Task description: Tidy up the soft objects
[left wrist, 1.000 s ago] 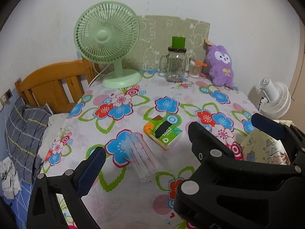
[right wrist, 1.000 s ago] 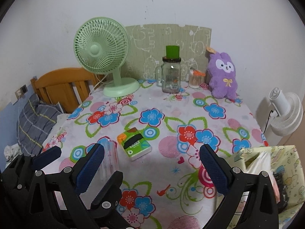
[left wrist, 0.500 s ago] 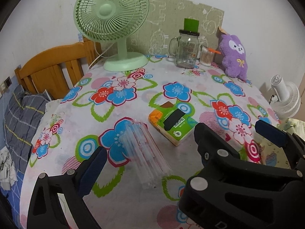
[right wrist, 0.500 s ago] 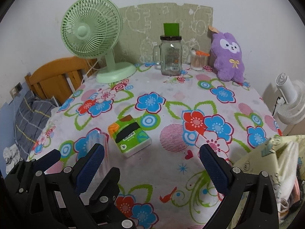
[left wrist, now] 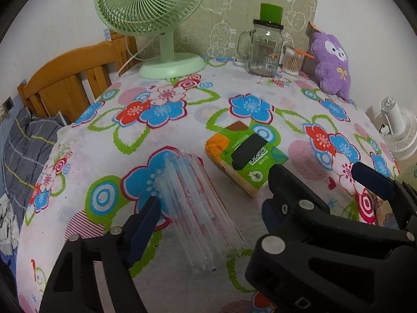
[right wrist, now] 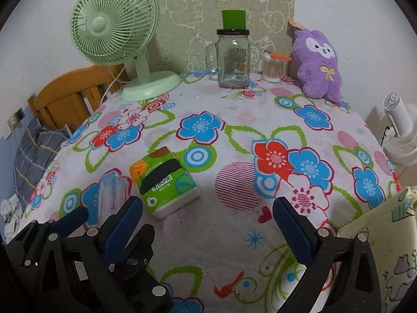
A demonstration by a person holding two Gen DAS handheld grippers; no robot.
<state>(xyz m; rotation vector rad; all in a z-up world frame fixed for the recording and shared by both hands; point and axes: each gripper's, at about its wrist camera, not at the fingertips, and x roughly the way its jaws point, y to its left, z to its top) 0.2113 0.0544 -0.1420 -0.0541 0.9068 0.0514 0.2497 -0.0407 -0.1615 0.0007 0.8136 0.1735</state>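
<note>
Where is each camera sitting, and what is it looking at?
Left wrist view: sits on the left tool, looking down at the clear straw bundle between its closing jaws; the right tool also shows.
Right wrist view: sits on the right tool, looking down at the flowered tablecloth beside the green tissue pack; the left tool shows at lower left.
Both views share the green fan, glass jar and purple plush.
</note>
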